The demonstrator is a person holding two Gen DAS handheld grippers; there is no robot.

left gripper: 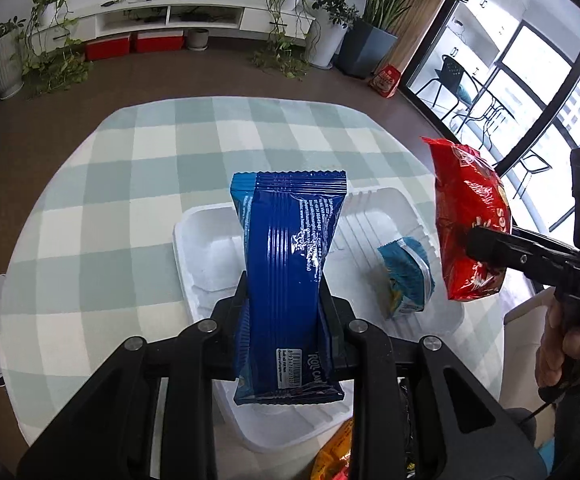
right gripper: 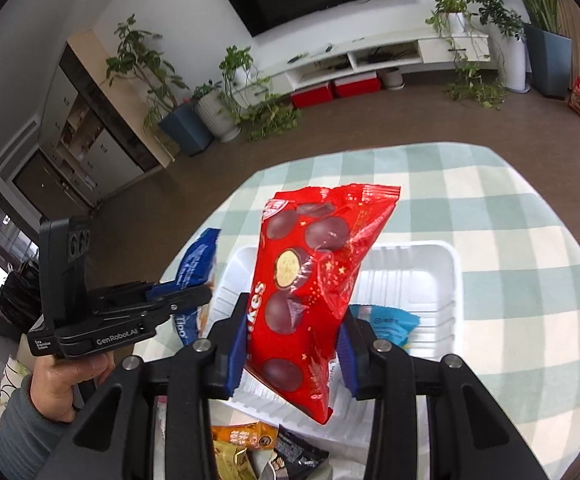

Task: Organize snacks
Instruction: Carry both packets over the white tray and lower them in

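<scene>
My left gripper (left gripper: 283, 292) is shut on a dark blue roll-cake packet (left gripper: 290, 272), held upright above the white tray (left gripper: 201, 248). My right gripper (right gripper: 292, 336) is shut on a red packet of chocolate biscuits (right gripper: 314, 280), also held over the white tray (right gripper: 430, 264). In the left wrist view the red packet (left gripper: 470, 232) hangs at the right, over the tray's right edge, with the right gripper (left gripper: 486, 246) clamped on it. In the right wrist view the left gripper (right gripper: 193, 298) with the blue packet (right gripper: 199, 256) shows at the left. A light blue snack bag (left gripper: 406, 276) lies in the tray.
The tray sits on a round table with a green-and-white checked cloth (left gripper: 109, 184). Orange and dark snack packets (right gripper: 265, 452) lie near the table's front edge. A hand (right gripper: 65, 376) holds the left gripper. Plants, a TV bench and red boxes stand across the floor.
</scene>
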